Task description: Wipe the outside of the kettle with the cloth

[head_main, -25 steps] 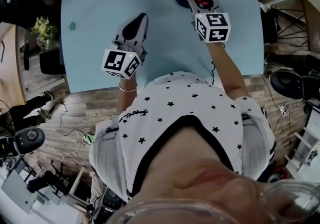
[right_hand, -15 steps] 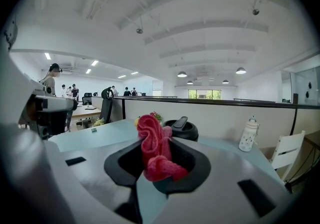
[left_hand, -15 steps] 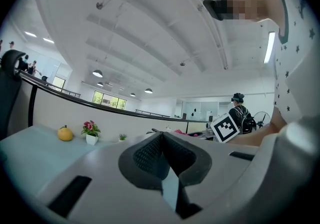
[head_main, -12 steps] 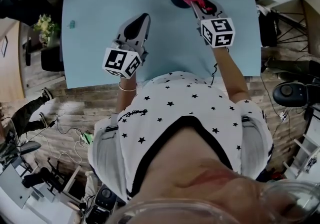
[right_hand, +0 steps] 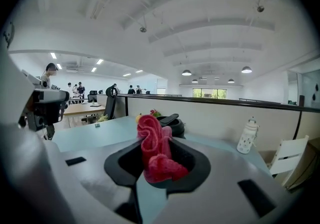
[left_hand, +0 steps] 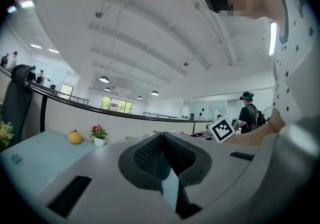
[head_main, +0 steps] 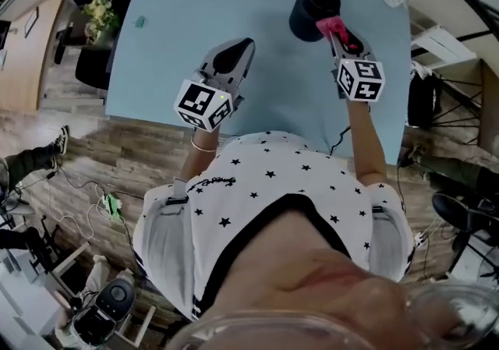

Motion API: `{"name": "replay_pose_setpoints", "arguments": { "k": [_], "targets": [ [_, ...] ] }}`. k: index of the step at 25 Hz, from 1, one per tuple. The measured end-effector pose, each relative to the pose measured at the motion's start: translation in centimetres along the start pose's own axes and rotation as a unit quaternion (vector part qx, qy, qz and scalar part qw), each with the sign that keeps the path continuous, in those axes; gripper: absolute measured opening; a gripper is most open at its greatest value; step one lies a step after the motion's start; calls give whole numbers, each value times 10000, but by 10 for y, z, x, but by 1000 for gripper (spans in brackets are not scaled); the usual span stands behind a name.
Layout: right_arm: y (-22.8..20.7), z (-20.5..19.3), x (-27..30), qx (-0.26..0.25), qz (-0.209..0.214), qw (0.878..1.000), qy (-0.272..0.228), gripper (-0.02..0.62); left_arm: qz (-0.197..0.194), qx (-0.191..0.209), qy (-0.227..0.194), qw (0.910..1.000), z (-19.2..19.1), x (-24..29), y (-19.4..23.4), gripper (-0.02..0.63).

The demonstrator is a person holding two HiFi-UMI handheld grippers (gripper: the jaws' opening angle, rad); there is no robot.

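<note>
A black kettle (head_main: 313, 7) stands on the light blue table (head_main: 195, 37) at the far right; in the right gripper view the kettle (right_hand: 172, 124) shows just beyond the jaws. My right gripper (head_main: 337, 31) is shut on a pink cloth (head_main: 331, 26), whose bunched folds (right_hand: 156, 148) stick out between the jaws, close to the kettle's near side. My left gripper (head_main: 235, 54) hovers over the table's middle, to the left of the kettle, shut with nothing in it (left_hand: 161, 155).
An orange fruit (left_hand: 75, 137) and a small flower pot (left_hand: 99, 135) sit at the table's far edge. A white bottle (right_hand: 247, 136) stands far right. A small green item (head_main: 140, 22) lies at the table's left. Chairs and cables surround the table.
The head view has shifted, so table and kettle sit lower and further right. My right gripper with the cloth stays near the kettle's near side. The left gripper keeps its pose.
</note>
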State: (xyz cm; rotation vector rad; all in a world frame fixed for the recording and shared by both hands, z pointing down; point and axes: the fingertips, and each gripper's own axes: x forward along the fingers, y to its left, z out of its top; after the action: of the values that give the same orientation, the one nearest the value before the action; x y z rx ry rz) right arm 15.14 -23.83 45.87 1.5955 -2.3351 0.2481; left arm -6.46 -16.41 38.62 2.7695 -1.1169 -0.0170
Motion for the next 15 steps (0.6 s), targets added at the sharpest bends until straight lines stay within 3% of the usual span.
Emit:
{"name": "replay_pose_setpoints", "arguments": {
  "k": [5,8,15],
  "targets": [
    [-1,2,0,-272,200,9994,89,100,267,-10,-13,9996,4,-17,2,29],
    [-12,-1,-3,-486,89,9985,219,100,436,-37,10,9990,3,-27,5,29],
    [-32,5,10,-325,-104,9994,88,100,677,28,2,9977,4,-39,8,29]
  ]
}}
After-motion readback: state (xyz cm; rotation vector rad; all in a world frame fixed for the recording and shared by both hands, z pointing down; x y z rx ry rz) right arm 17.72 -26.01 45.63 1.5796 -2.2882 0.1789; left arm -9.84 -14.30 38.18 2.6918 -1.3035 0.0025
